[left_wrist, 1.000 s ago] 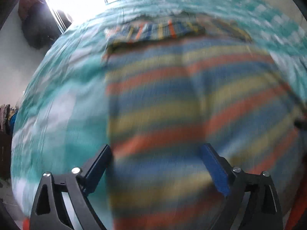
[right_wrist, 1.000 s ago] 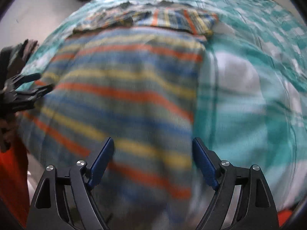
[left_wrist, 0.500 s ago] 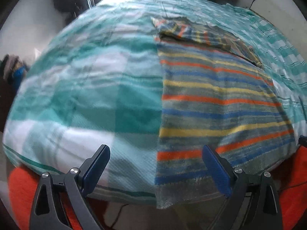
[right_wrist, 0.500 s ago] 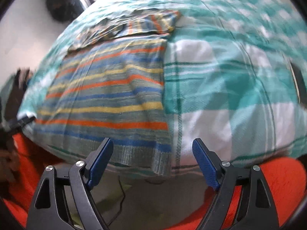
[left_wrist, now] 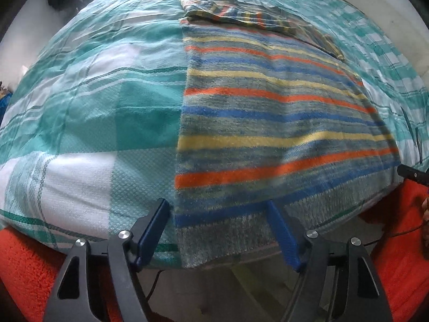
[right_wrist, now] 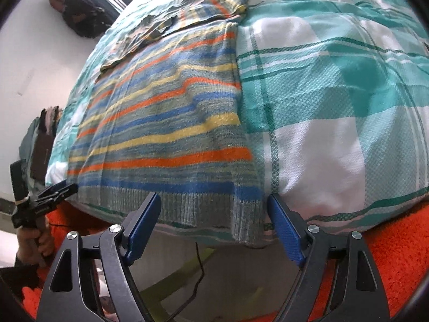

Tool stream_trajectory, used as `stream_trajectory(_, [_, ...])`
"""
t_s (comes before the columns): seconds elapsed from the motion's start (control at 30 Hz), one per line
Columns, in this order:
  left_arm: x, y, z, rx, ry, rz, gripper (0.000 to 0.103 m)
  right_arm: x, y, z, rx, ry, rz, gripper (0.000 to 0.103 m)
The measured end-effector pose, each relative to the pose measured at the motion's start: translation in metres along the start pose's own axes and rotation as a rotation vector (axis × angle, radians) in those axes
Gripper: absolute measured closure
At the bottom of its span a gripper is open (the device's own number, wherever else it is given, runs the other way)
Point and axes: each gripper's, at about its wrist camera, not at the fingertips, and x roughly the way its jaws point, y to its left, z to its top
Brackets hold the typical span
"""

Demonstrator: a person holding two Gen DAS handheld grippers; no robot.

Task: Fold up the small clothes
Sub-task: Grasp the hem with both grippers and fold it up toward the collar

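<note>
Sweater (left_wrist: 268,123) lies flat on the bed (left_wrist: 88,102), sleeves tucked, hem overhanging; lengthwise fold remains. Left gripper (left_wrist: 218,232), just narrowing, and right gripper (right_wrist: 214,222) gape, holding nothing.

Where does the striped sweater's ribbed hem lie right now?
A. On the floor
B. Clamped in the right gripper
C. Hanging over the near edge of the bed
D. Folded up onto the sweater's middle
C: the sweater lies flat, its hem drooping over the bed edge, untouched by open jaws.
</note>
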Motion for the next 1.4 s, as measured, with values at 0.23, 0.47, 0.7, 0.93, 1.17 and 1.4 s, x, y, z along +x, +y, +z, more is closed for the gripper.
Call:
stream_trajectory(0.23, [0.001,0.0,0.001,0.002,-0.001,0.0,0.031,-0.004,-0.011,0.0,0.029,-0.008,0.03,0.021])
stream_trajectory(0.47, [0.001,0.005,0.002,-0.024,0.009,-0.027,0.081,0.004,-0.005,0.003,-0.009,0.049,0.018,0.078])
stream_trajectory(0.7, [-0.02,0.019,0.007,-0.096,0.029,-0.16,0.097,-0.017,-0.004,0.008,0.029,0.021,0.084,0.098])
stream_trajectory(0.93, [-0.049,0.044,0.067,-0.221,-0.08,-0.336,0.097,-0.04,-0.01,0.06,0.13,-0.131,0.266,0.098])
stream_trajectory(1.17, [-0.019,0.056,0.189,-0.286,-0.178,-0.334,0.097,-0.024,-0.012,0.168,0.147,-0.305,0.231,0.098])
stream_trajectory(1.4, [0.049,0.078,0.302,-0.364,-0.161,-0.317,0.097,0.028,-0.02,0.286,0.187,-0.313,0.22,0.098])
